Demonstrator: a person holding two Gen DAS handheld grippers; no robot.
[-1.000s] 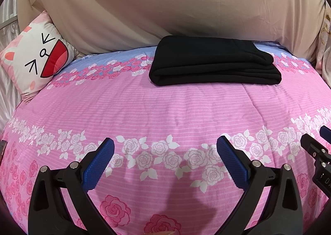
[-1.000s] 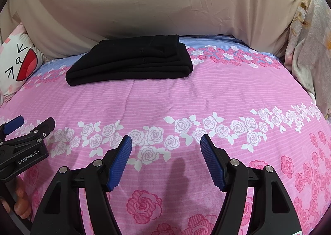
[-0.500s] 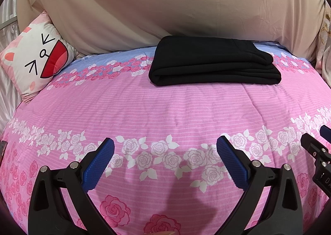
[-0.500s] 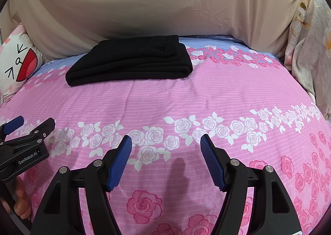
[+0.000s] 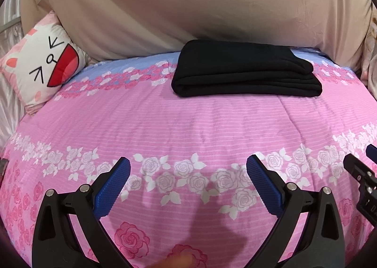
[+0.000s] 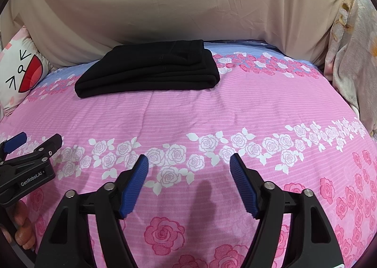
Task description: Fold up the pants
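The black pants [image 5: 245, 69] lie folded in a neat flat stack at the far side of the pink rose-print bed cover [image 5: 188, 121]; the right wrist view shows the pants [image 6: 150, 69] left of centre. My left gripper [image 5: 188, 161] hovers open over the near part of the bed, its blue pads wide apart with nothing between them. My right gripper [image 6: 188, 158] is beside it, also well short of the pants; its jaws are opening and hold nothing. Each gripper's tip shows at the edge of the other's view.
A cat-face pillow [image 5: 44, 65] leans at the far left. A beige cloth-covered backing [image 5: 188, 8] rises behind the pants. Pale floral fabric [image 6: 353, 55] hangs at the right edge. A person's fingers [image 6: 23, 230] hold the left gripper's handle.
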